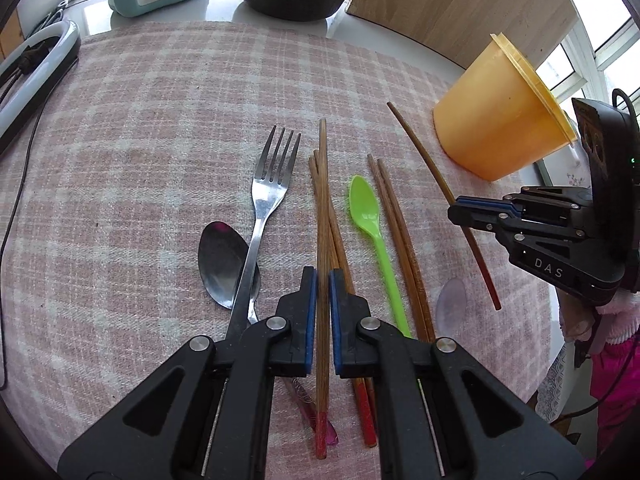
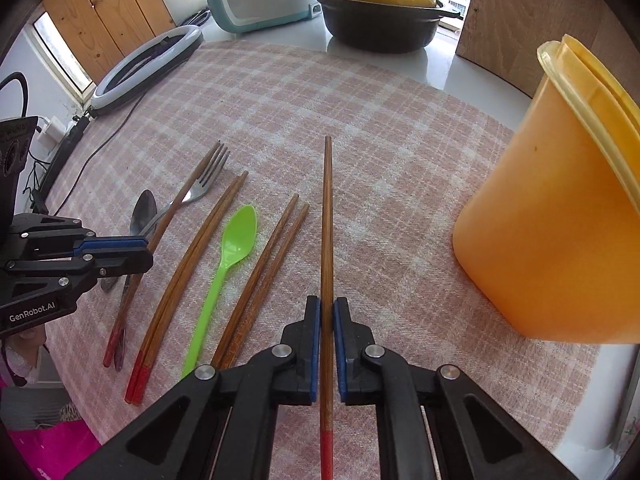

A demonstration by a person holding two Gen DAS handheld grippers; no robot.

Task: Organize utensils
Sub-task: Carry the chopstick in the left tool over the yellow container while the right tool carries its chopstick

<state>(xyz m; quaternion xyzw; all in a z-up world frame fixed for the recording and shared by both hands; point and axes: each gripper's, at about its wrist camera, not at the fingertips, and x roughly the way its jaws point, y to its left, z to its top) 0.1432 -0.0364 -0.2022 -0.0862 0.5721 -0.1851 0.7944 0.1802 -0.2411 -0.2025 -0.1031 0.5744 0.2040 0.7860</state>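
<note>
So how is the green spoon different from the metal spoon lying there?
The green spoon is bright plastic, slim, and lies alone between chopsticks; the metal spoon is shiny steel with a broader bowl. The fork lies across the metal spoon, while nothing covers the green one. Both rest flat on the checked cloth, bowls pointing away from the grippers.

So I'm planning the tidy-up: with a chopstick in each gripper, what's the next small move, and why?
Probably carry the right gripper and its chopstick toward the orange container; it stands upright close by, and both fingers already clamp the stick.
</note>
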